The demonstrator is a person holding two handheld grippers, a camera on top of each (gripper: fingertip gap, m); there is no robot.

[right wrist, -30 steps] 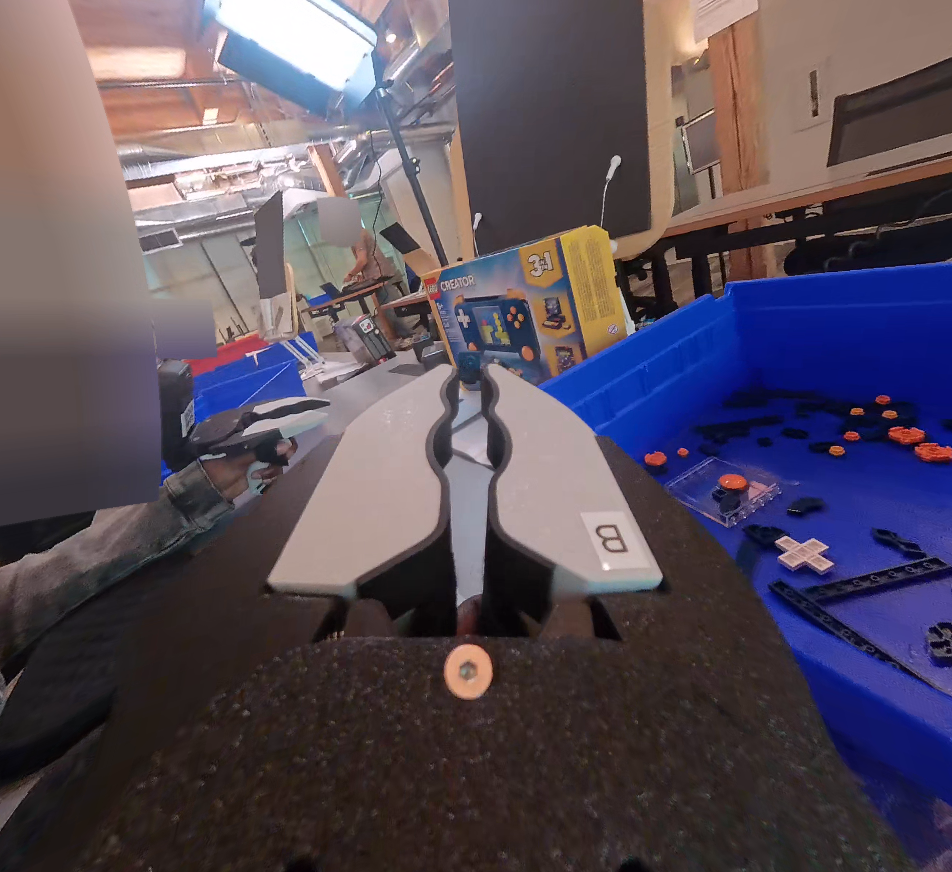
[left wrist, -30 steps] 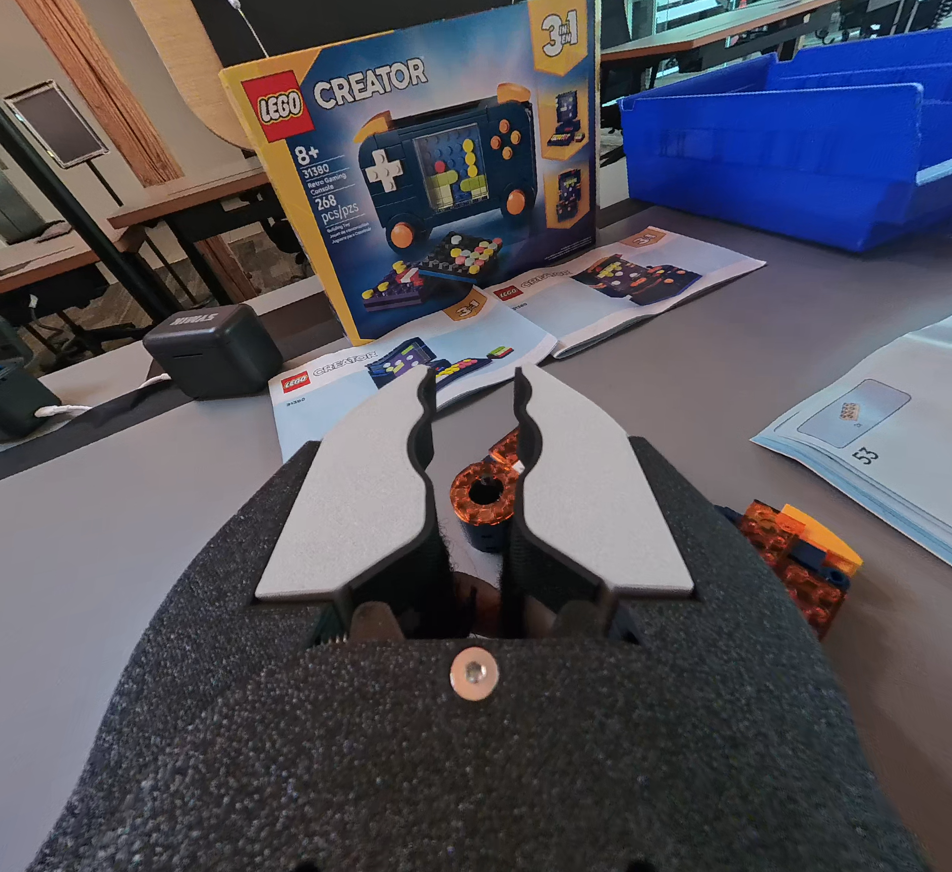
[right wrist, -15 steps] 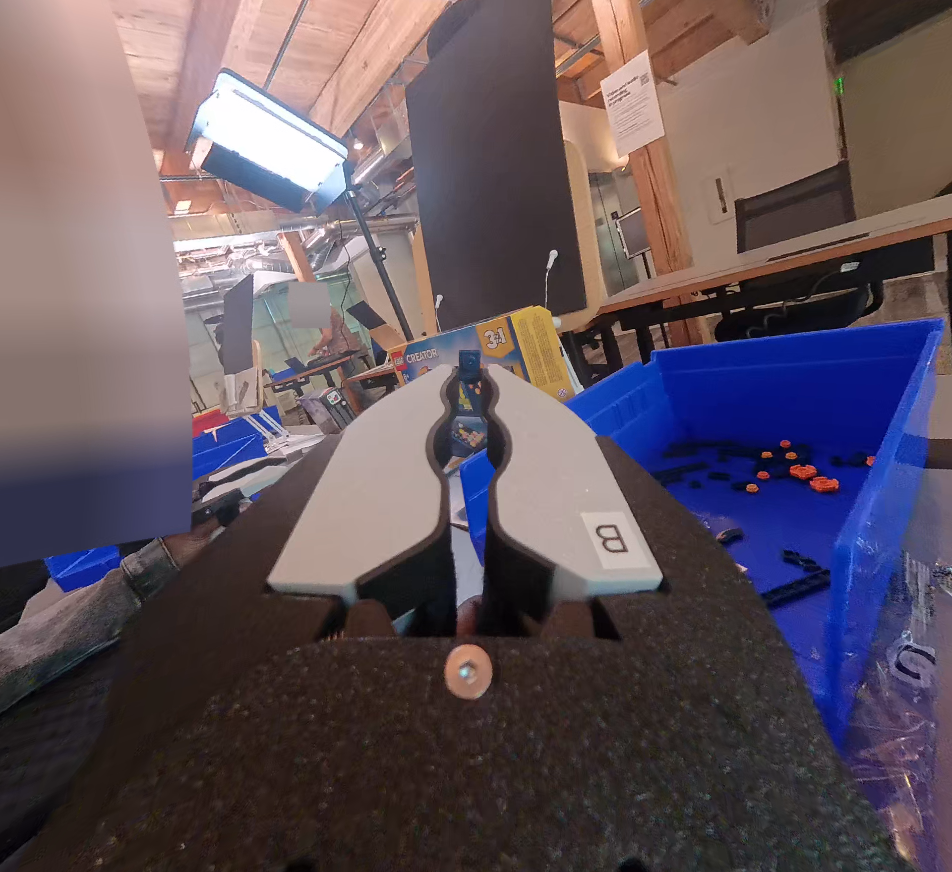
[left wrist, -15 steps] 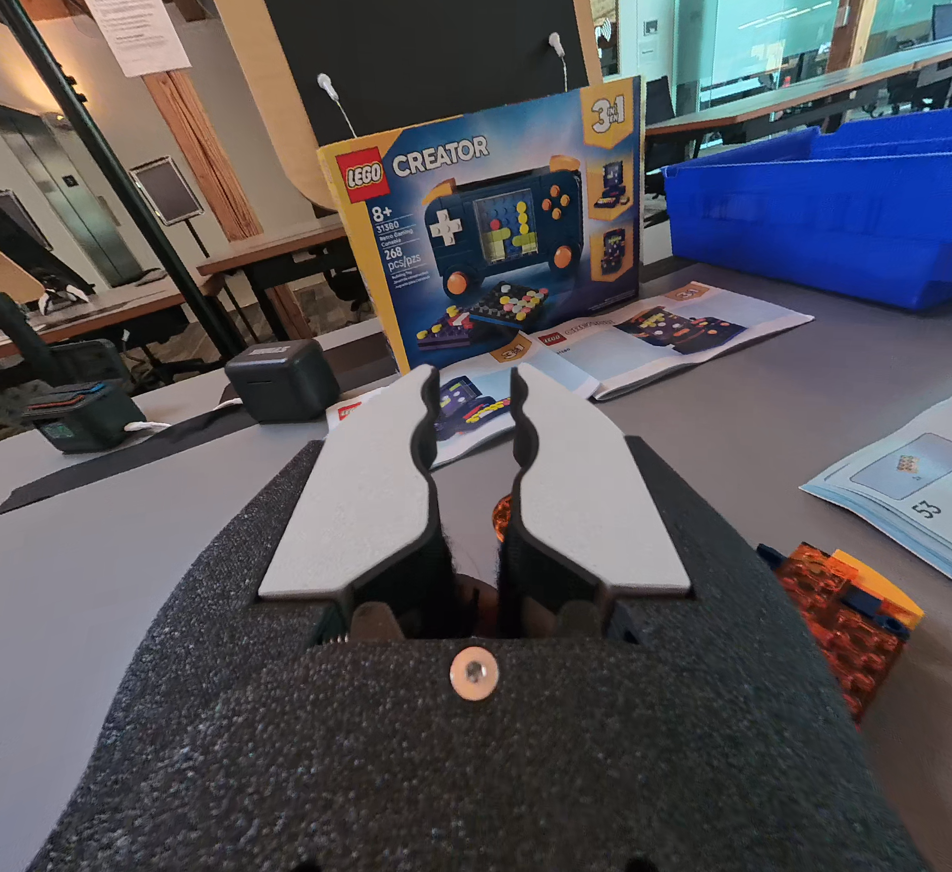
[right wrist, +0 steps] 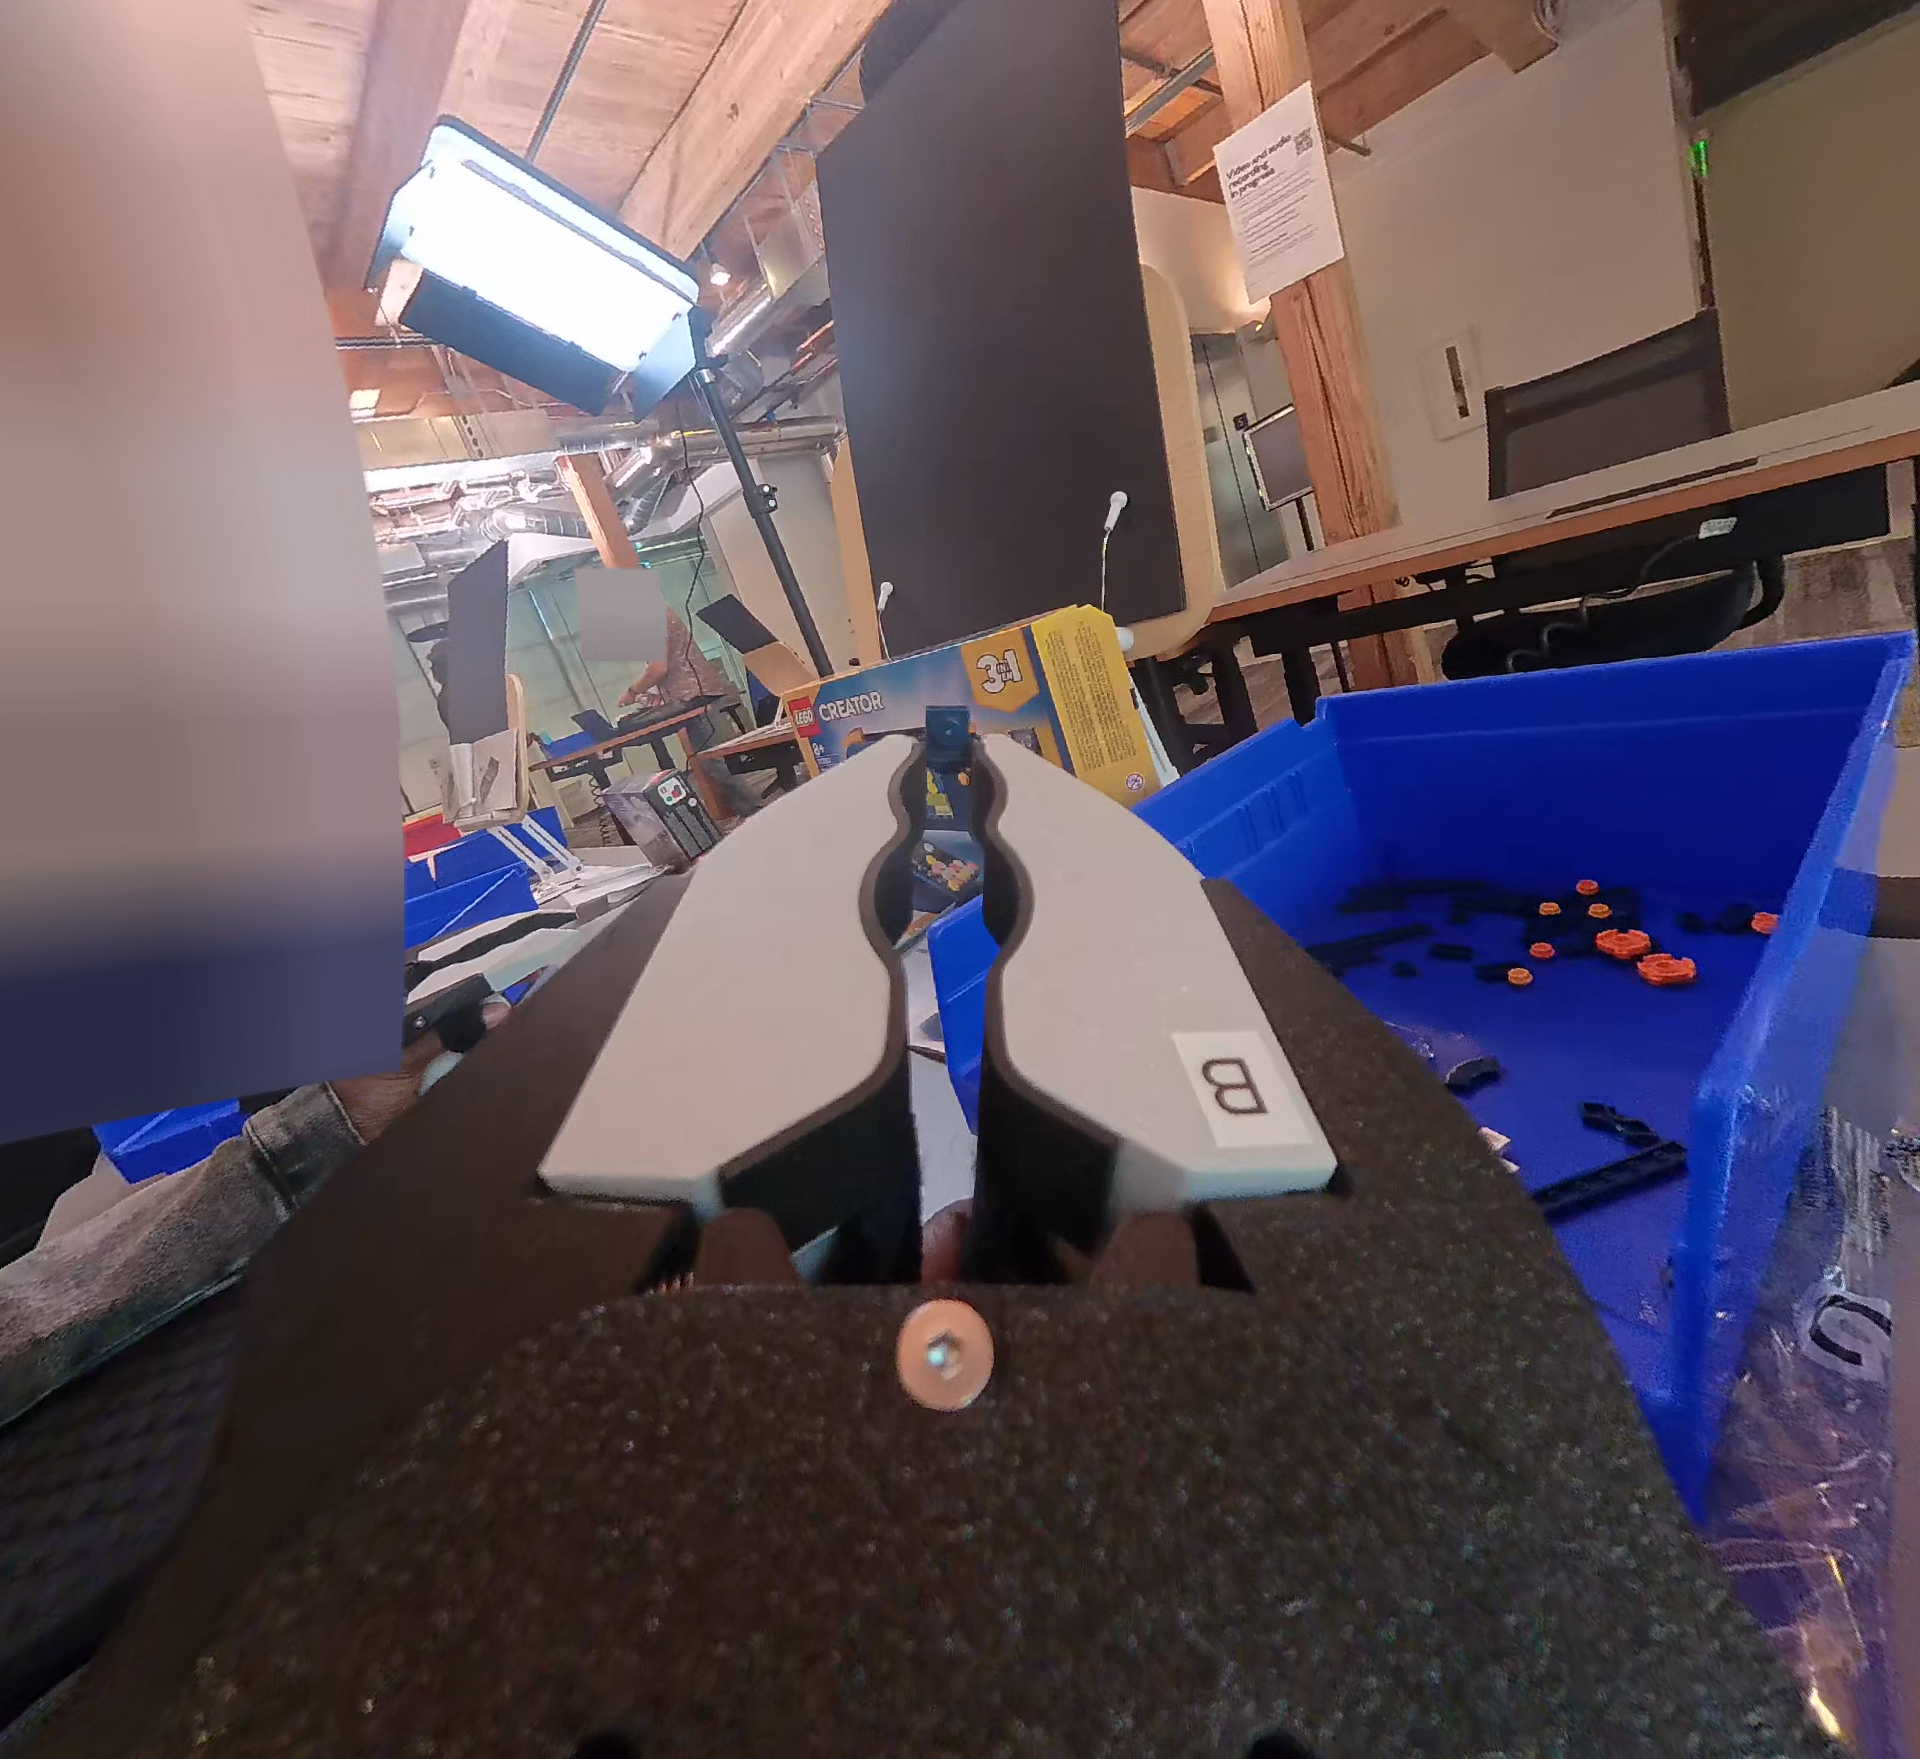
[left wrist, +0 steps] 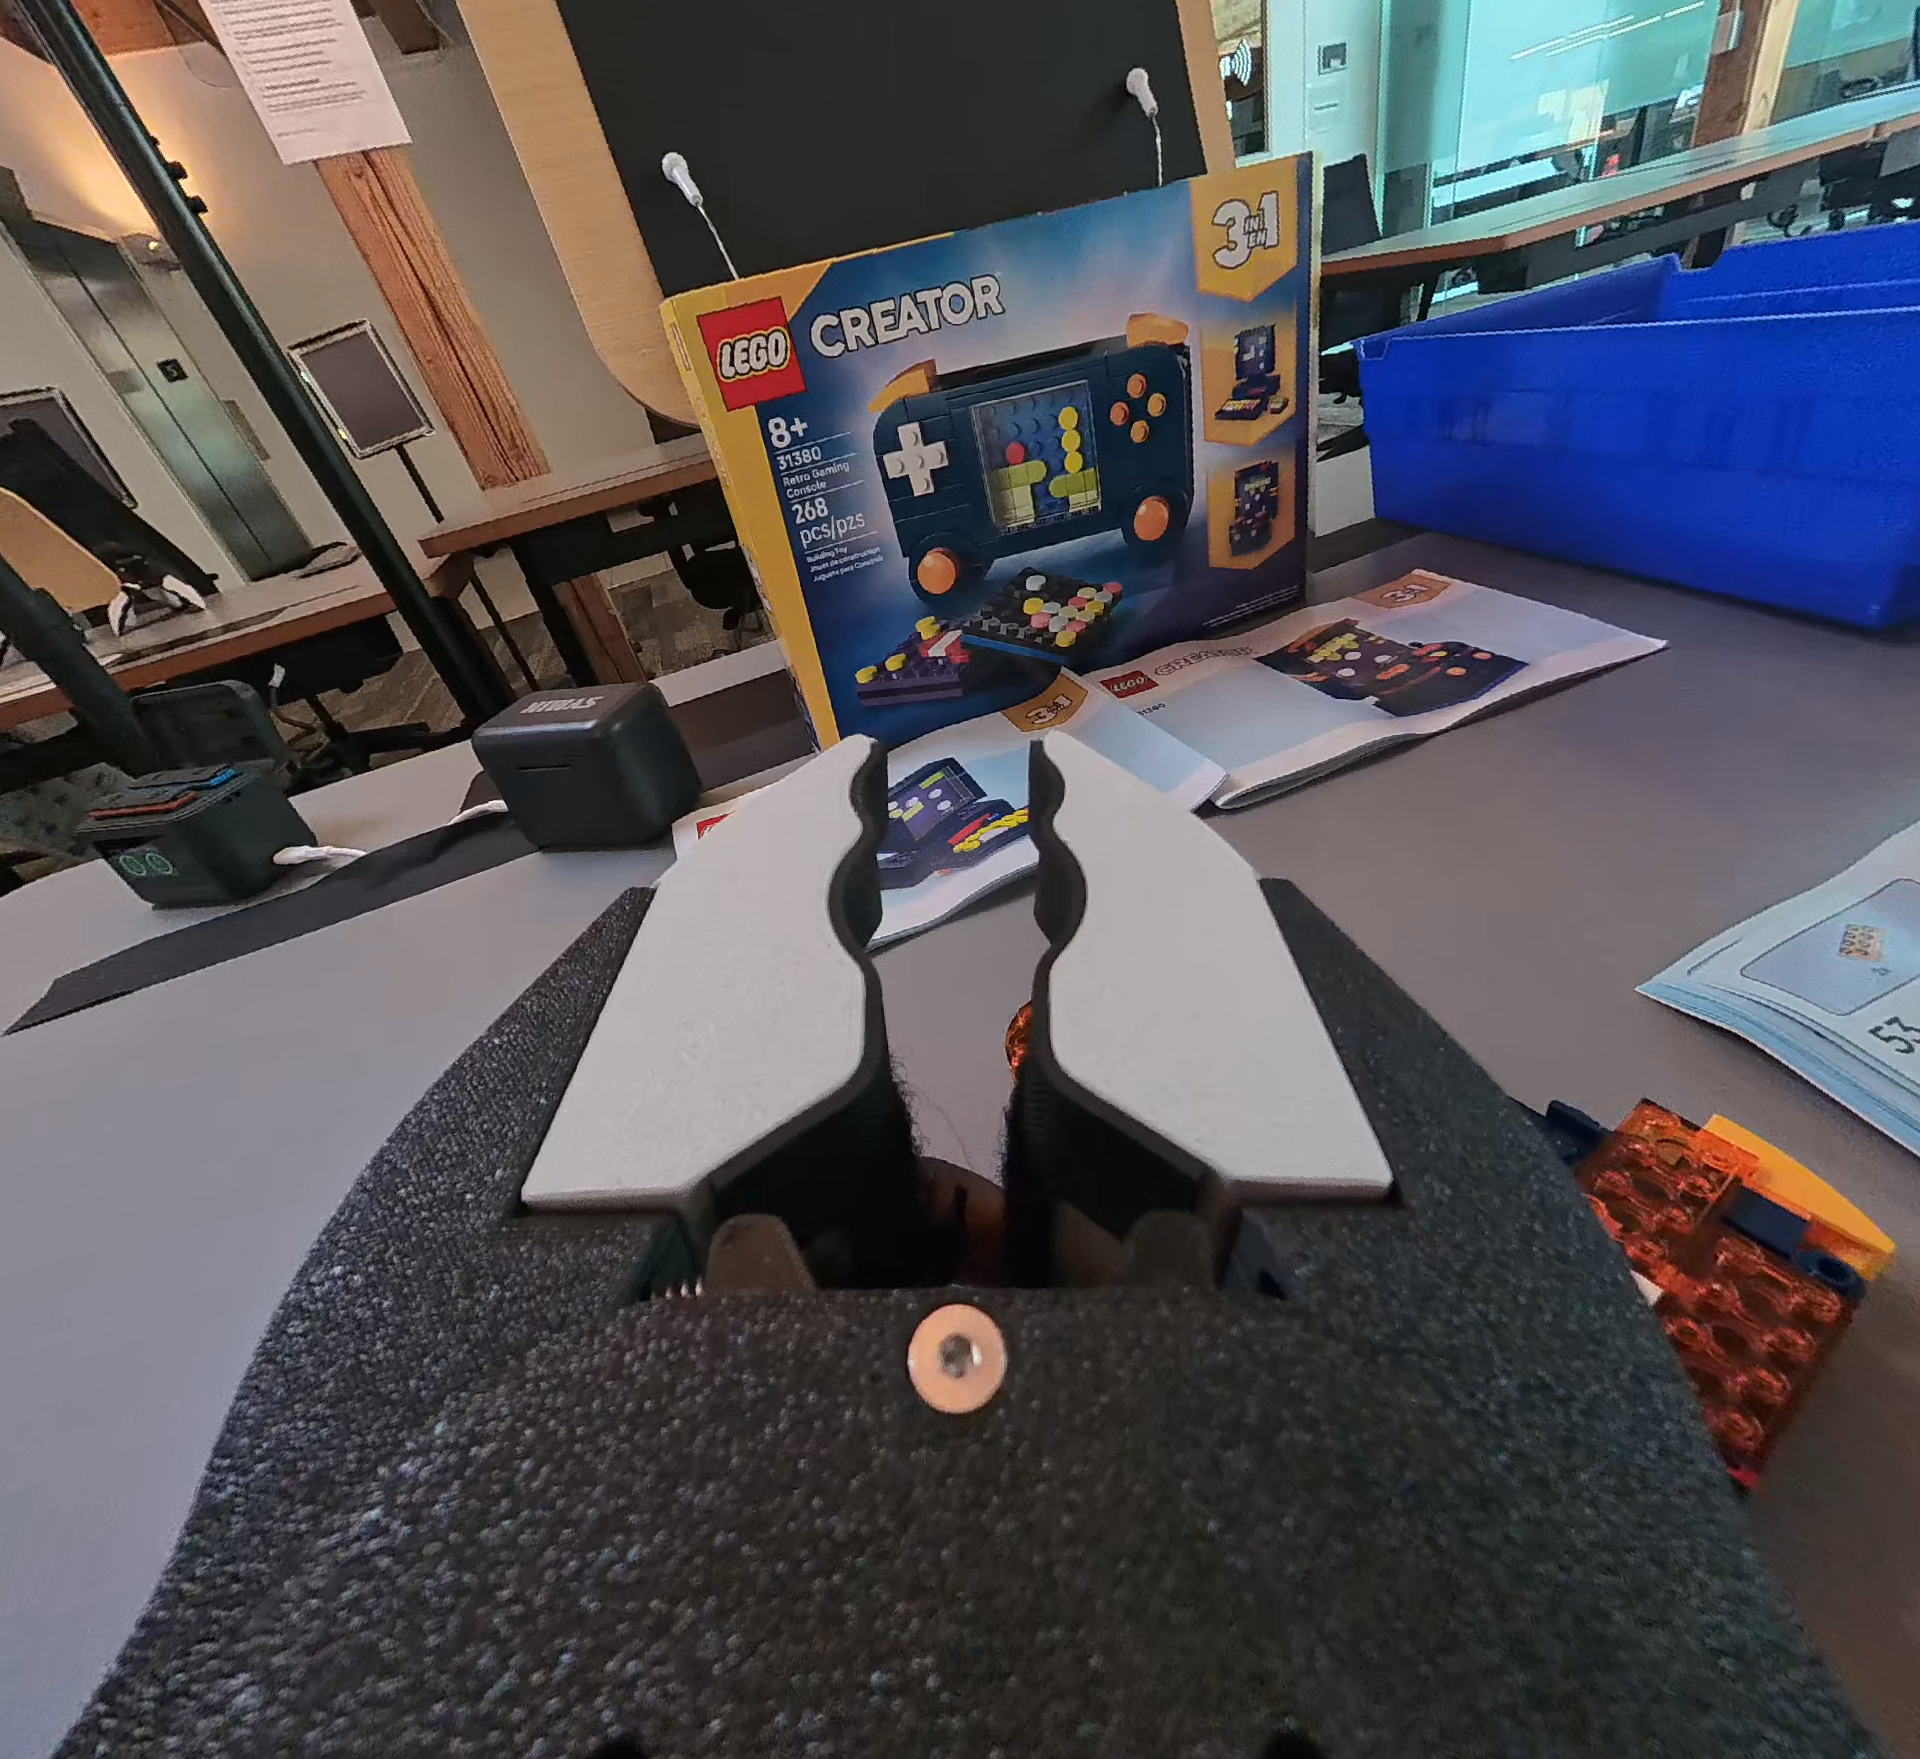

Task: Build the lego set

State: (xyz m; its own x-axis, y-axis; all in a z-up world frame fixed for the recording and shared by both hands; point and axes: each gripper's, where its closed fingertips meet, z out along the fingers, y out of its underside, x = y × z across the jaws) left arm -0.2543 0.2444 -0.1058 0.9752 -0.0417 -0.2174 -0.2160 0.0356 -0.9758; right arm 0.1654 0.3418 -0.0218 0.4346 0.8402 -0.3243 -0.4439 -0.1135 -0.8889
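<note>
Grey bench [left wrist: 1558, 878], bin [right wrist: 1558, 774] right of the right tool [right wrist: 948, 753], which pinched a small dark-blue piece [right wrist: 945, 733] by its tips only; could slip. Left tool [left wrist: 954, 753] was spread, orange piece [left wrist: 1020, 1034] between fingers, contact unclear.

Toy box [left wrist: 997, 452], booklets [left wrist: 1382, 681], blue bin [left wrist: 1642, 462]

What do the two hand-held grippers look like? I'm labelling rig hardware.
Both hand-held grippers, left and right, have pale grey fingers with wavy black inner edges, a black foam body and one silver screw. The right finger carries a white lettered sticker.
</note>
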